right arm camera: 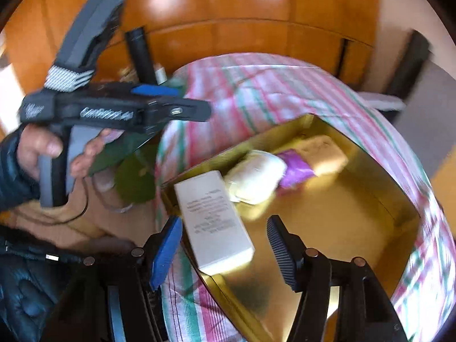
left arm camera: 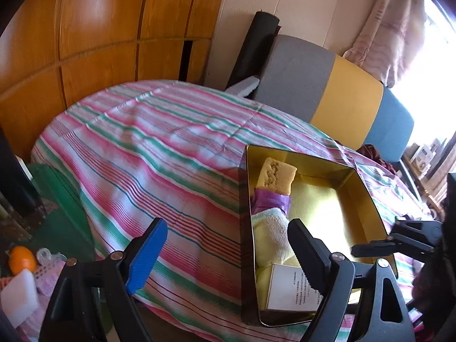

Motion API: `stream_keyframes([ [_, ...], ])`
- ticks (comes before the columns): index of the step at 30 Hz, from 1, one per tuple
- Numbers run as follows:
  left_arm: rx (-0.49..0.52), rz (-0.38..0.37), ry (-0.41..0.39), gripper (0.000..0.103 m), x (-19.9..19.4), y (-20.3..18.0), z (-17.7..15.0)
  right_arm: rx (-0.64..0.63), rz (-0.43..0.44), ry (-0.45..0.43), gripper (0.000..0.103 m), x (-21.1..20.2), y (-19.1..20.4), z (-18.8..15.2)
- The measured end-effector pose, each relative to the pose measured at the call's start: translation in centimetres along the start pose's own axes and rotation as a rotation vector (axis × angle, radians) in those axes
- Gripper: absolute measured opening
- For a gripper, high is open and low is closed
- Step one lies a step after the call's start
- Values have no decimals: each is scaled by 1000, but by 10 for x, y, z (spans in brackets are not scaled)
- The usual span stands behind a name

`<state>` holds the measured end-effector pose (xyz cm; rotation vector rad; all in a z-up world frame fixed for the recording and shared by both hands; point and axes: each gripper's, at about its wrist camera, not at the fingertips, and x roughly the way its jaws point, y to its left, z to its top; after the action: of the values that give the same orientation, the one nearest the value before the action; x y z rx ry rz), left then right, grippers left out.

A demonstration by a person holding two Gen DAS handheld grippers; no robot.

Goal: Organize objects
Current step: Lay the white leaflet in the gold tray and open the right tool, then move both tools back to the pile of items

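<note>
Four items, white box, rolled towel, purple wrap and sponge, line the gold tin's 9 o'clock wall to save room, on the striped table; left tongs and right tongs spread, pinching nothing.

Looking at bed, pink-green-white striped sheet over it, bit wrinkly. Gold tin sits right on sheet near my edge, lid off. Can't spot anything else directly on sheet from here.
</note>
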<state>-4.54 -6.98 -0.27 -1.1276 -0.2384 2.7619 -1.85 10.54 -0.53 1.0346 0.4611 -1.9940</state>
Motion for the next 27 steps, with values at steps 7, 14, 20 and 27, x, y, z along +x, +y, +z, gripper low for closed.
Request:
stream_keyframes([
  [7,96,21,-40,92,-9,-36,-4,234,-193,-66,63,-27,-16,-19],
  [14,164,8,-52,92,-15,-70,-9,354,-317,-121,63,-59,-28,-41],
  [20,214,-12,-51,92,-18,-95,-13,422,-377,-151,63,-79,-38,-58],
  [27,263,-38,-50,92,-20,-119,-16,481,-447,-164,63,-101,-48,-78],
])
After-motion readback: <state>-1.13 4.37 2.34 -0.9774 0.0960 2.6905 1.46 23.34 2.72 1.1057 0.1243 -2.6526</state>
